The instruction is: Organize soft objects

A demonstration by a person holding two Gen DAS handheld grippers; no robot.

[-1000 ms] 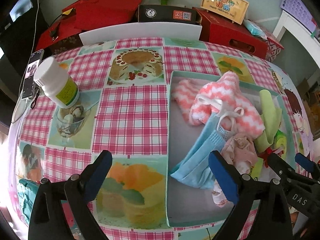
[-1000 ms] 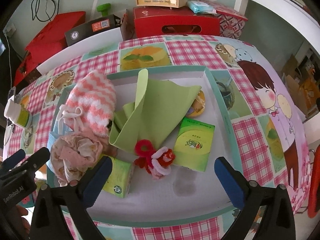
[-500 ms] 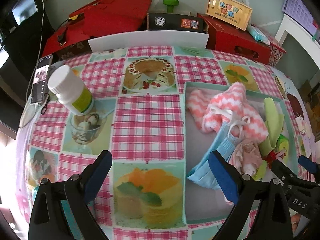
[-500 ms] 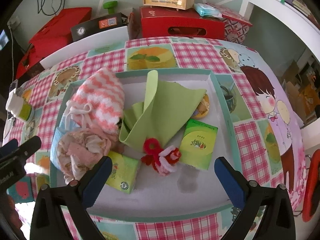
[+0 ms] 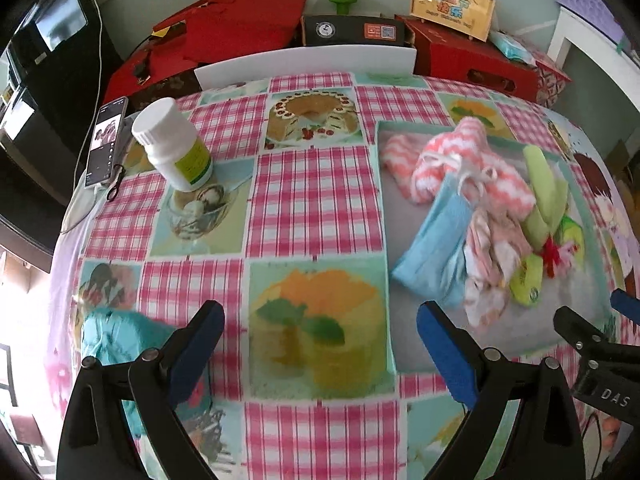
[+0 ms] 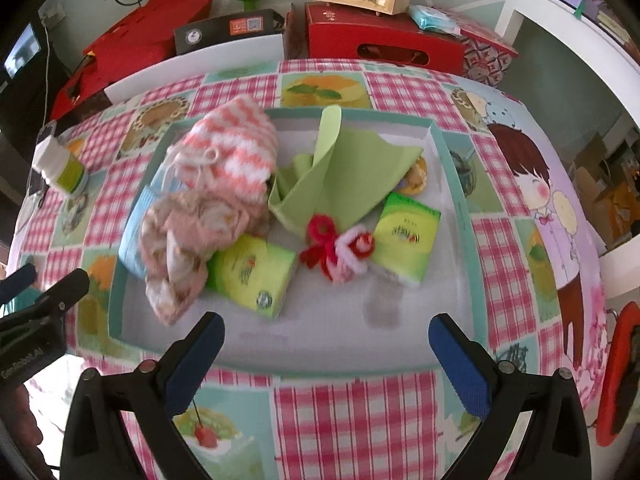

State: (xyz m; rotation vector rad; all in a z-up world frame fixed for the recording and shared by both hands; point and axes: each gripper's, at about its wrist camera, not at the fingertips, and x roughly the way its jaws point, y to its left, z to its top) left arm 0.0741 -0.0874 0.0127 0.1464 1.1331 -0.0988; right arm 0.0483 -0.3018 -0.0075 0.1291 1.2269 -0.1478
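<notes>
a shallow teal-rimmed tray (image 6: 456,184) on the checked worktop (image 5: 312,200) holds the soft things in a heap: a pink-and-white knitted piece (image 6: 236,148) and a pale pink cloth (image 6: 188,236) on a blue cloth (image 5: 436,252), with a folded green cloth (image 6: 340,168) and a red-and-white fuzzy tie (image 6: 340,248) beside them. two green tissue packs (image 6: 252,276) lie touching the pile. my right gripper (image 6: 326,356) hangs over the tray's near edge, fingers wide apart, empty. my left gripper (image 5: 318,340) hangs over the worktop just left of the tray, also wide open and empty. the layers overlap, so i judge one pinch could drag several cloths, or a tissue pack, out together.
</notes>
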